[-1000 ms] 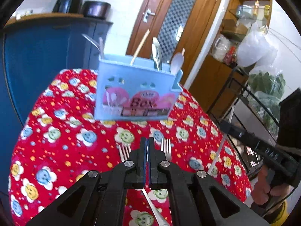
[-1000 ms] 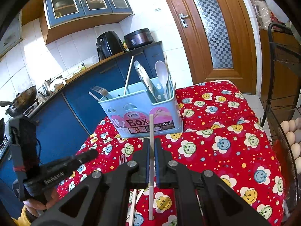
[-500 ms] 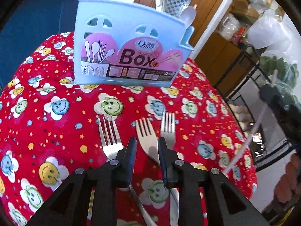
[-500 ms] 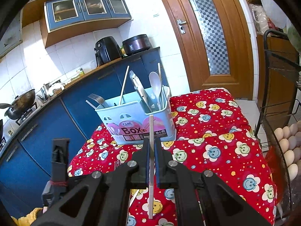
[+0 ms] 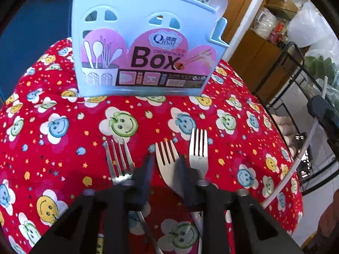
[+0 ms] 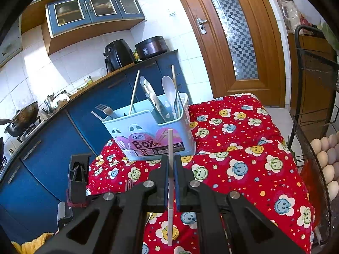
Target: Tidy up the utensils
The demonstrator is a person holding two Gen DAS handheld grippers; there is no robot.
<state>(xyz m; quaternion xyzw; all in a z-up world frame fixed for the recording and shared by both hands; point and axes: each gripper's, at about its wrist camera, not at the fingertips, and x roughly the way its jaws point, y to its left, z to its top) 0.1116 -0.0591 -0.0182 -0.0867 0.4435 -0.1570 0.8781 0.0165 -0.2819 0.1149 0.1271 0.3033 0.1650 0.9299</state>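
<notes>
Partly hidden: middle fork (image 5: 167,160) behind left hand-held gripper (image 5: 164,165).

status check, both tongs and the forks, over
Left tongs closing around middle fork, not yet clamped. Right tongs shut on white chopstick. Two forks flank it; blue utensil box ahead.

The blue utensil holder (image 5: 144,48) carries a pink label — big black "Box". Smaller "CHOPSTICKS" sits just above it.

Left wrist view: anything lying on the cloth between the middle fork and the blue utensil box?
Nothing: in the left wrist view only bare red tablecloth lies between the middle fork and the utensil box.
</notes>
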